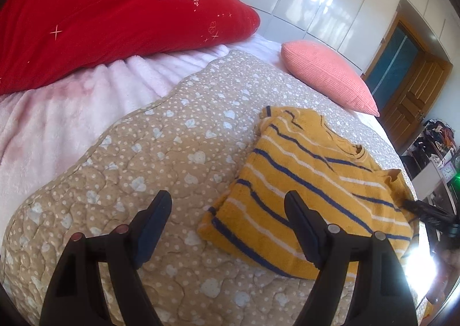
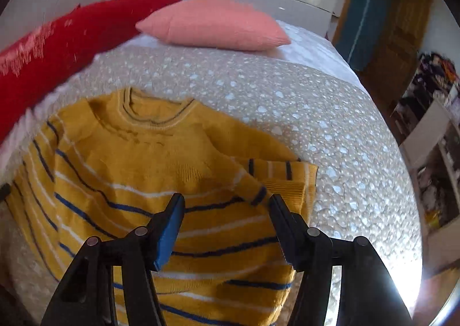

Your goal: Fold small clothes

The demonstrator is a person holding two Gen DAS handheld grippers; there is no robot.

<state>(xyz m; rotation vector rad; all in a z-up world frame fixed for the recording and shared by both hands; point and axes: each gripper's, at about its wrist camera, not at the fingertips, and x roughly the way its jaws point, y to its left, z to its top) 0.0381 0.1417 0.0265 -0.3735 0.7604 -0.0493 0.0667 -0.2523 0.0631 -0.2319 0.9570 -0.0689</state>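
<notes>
A small yellow sweater with navy and white stripes lies on the beige quilt, its sleeves folded in over the body. My left gripper is open and empty, above the quilt at the sweater's left edge. In the right wrist view the sweater lies neck away from me, one sleeve cuff folded across its right side. My right gripper is open and empty, just above the sweater's lower body. The right gripper's tip shows at the sweater's right edge.
A red pillow and a pink cushion lie at the far end of the bed. A pale pink blanket lies left of the quilt. White wardrobes, a wooden door and cluttered shelves stand beyond the bed's right edge.
</notes>
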